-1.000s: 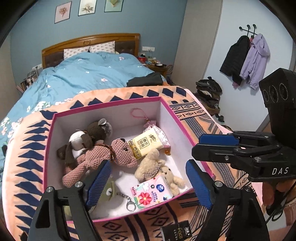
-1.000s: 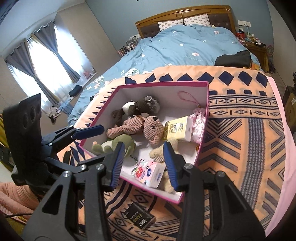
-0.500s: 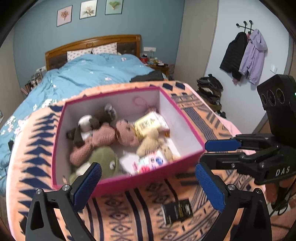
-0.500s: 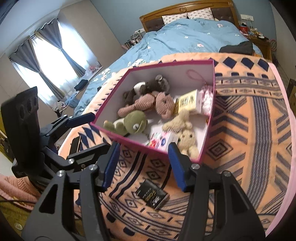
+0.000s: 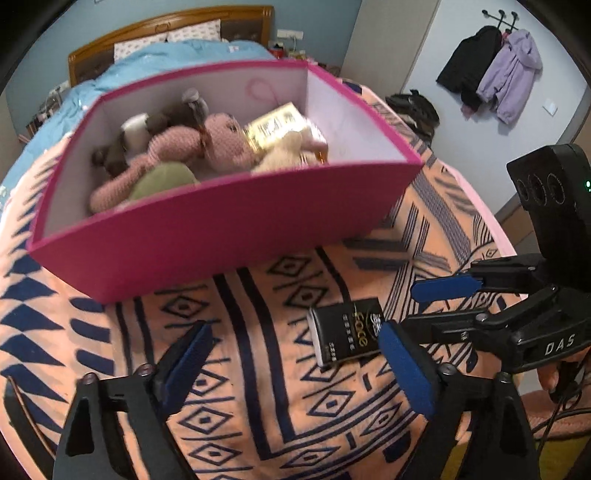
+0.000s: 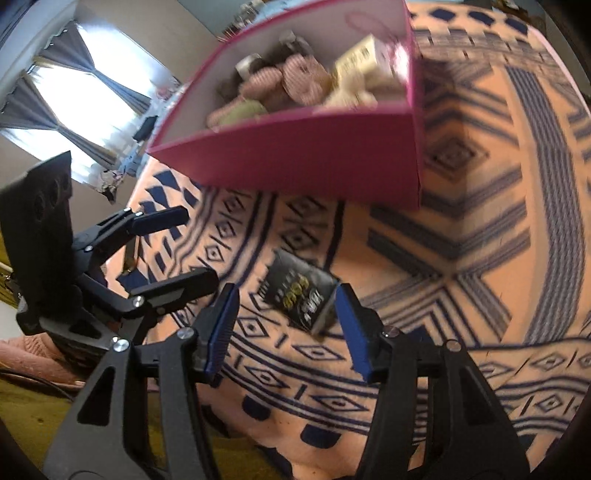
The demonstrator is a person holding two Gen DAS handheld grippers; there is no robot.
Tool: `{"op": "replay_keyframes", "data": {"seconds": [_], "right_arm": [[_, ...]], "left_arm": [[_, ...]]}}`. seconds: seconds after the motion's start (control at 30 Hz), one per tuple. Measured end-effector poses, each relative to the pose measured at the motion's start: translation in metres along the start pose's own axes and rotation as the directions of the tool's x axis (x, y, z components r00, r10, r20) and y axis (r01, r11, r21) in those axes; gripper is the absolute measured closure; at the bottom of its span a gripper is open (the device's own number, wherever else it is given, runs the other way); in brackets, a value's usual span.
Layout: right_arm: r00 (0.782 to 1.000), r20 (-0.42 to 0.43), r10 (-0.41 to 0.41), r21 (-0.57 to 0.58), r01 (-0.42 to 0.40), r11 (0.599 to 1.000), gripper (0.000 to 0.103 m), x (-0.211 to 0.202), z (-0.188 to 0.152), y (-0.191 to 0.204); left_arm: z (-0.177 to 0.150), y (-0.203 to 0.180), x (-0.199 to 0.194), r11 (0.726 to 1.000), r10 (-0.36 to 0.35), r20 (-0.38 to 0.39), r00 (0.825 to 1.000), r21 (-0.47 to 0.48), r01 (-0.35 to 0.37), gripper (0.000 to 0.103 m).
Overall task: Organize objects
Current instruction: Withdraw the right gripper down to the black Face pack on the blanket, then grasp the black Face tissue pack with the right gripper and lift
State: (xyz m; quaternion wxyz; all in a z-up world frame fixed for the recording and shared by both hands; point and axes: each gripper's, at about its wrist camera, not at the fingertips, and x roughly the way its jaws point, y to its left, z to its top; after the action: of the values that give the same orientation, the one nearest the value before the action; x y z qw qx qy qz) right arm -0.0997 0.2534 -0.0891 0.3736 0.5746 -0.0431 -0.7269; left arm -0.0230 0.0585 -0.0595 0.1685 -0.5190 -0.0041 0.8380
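The right claw (image 6: 286, 328) is spread, empty, low over the blanket (image 6: 461, 302), the black pack (image 6: 301, 293) just beyond at 12 o'clock. The left claw (image 5: 295, 365) is closing, empty. Pink box (image 5: 221, 225) of toys lies past them.

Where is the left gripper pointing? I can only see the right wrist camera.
Observer: The left gripper points down at the blanket. Its jaws are closing with only blanket between them, and the black packet lies ahead by one pad's tip.
Operator: Can you read the packet?
Observer: Yes, its gold letters spell "face".
Operator: What's behind the pink box?
Observer: A wooden headboard stands beyond the pink box.
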Motion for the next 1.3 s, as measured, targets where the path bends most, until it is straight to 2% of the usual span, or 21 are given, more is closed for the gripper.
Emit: {"op": "replay_keyframes", "data": {"seconds": [0.23,0.33,0.4,0.47,0.67,0.9,1.07,1.3], "right_arm": [[0.999,-0.042,0.005,0.065,-0.002,0.998,0.047,0.017,-0.011,-0.014],[0.999,-0.043,0.013,0.086,-0.009,0.996,0.047,0.021,-0.012,-0.019],[0.999,-0.039,0.011,0.093,-0.007,0.996,0.047,0.023,-0.011,-0.020],[0.999,-0.036,0.013,0.093,-0.010,0.996,0.052,0.024,-0.008,-0.021],[0.999,-0.035,0.018,0.109,-0.014,0.994,0.062,0.028,-0.004,-0.025],[0.999,-0.045,0.021,0.121,-0.015,0.992,0.073,0.034,-0.003,-0.026],[0.999,-0.045,0.010,0.109,-0.005,0.994,0.073,0.034,-0.002,-0.023],[0.999,-0.032,-0.011,0.069,0.013,0.998,0.073,0.026,0.000,-0.014]], "left_arm": [[-0.005,0.002,0.028,0.997,-0.067,-0.098,0.993,-0.055,0.062,0.040],[-0.008,0.004,0.038,0.992,-0.110,-0.136,0.985,-0.083,0.100,0.055],[-0.009,0.004,0.042,0.988,-0.132,-0.149,0.980,-0.099,0.118,0.056],[-0.009,0.004,0.045,0.985,-0.146,-0.158,0.977,-0.111,0.130,0.063],[-0.009,0.002,0.051,0.975,-0.195,-0.168,0.966,-0.141,0.172,0.070],[-0.009,-0.002,0.054,0.971,-0.217,-0.184,0.959,-0.141,0.193,0.071],[-0.008,-0.001,0.050,0.970,-0.222,-0.179,0.959,-0.143,0.198,0.071],[-0.003,-0.005,0.035,0.976,-0.205,-0.146,0.968,-0.104,0.192,0.071]]}}
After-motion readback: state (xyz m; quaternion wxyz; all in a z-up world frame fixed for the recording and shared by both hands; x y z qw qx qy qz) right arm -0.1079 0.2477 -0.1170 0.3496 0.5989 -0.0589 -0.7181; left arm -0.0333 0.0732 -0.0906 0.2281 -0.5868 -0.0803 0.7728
